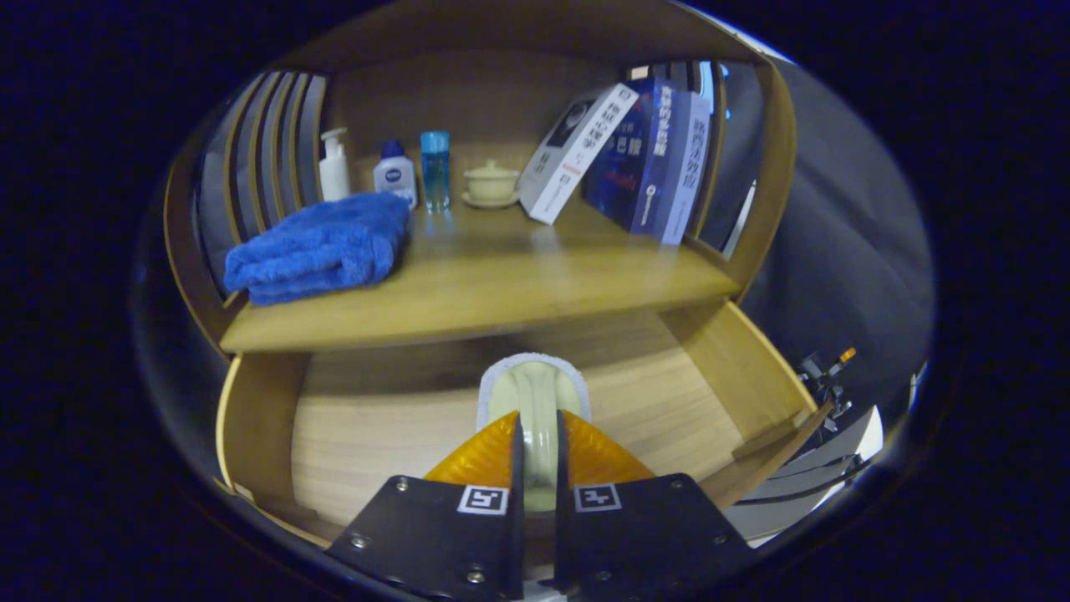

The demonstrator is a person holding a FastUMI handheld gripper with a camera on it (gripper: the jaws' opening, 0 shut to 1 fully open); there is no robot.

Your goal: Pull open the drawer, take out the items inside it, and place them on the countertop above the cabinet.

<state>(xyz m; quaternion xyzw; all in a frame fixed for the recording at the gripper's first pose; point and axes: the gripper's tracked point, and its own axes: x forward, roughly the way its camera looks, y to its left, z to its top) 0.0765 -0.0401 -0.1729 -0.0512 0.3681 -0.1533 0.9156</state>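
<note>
Gripping pale brush, tool closed, handle pointing ahead over drawer

This looks like a home corner set up inside a booth: a wooden cabinet with slatted sides and an open drawer below its worktop. On the worktop, a folded blue towel lies to the left; at the far back stand a pump bottle, a lotion bottle, a blue glass and a lidded cup. Books lean on the right.
</note>
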